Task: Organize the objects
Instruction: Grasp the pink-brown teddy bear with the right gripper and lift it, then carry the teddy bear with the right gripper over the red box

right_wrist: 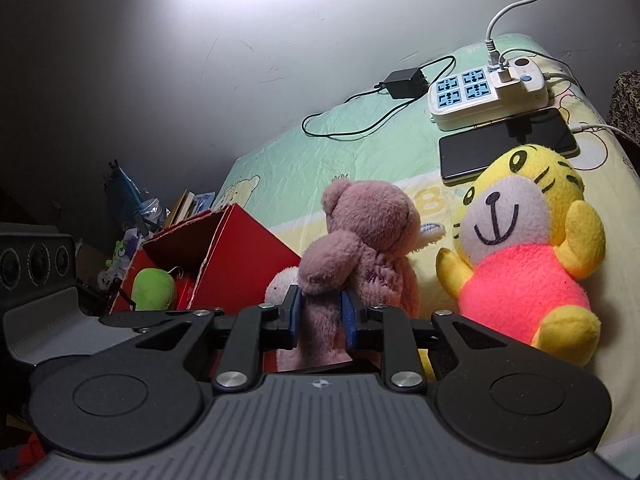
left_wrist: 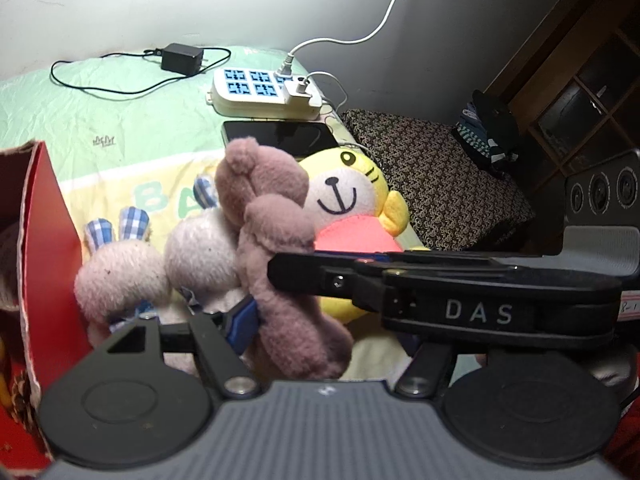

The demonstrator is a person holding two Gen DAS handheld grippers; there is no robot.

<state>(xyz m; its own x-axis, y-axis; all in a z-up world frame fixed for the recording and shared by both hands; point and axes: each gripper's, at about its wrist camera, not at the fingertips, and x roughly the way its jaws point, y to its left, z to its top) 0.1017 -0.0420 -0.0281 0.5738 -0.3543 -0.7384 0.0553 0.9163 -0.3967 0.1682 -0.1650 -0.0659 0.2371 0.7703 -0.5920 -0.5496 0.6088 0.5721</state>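
A: Where is the mauve teddy bear (right_wrist: 360,256)?

B: Upright on the bed, long axis vertical, its back to the right camera and head up. The right gripper (right_wrist: 320,316) is clamped on its lower body, blue pads (right_wrist: 349,316) pressing the plush from both sides. The left gripper (left_wrist: 256,300) has one blue pad (left_wrist: 244,320) against the same bear; whether it truly grips, I cannot tell.

A: What is around it?

B: A pale bunny (left_wrist: 128,276) lies just to its left, a yellow tiger toy (right_wrist: 524,264) sits to its right, and an open red box (right_wrist: 224,256) holds a green plush (right_wrist: 154,288).

A: The surface?

B: A mint and yellow sheet (right_wrist: 340,140) carrying a power strip (right_wrist: 488,96), a phone (right_wrist: 508,144) and a black adapter (right_wrist: 404,80), against a grey wall (right_wrist: 200,80).
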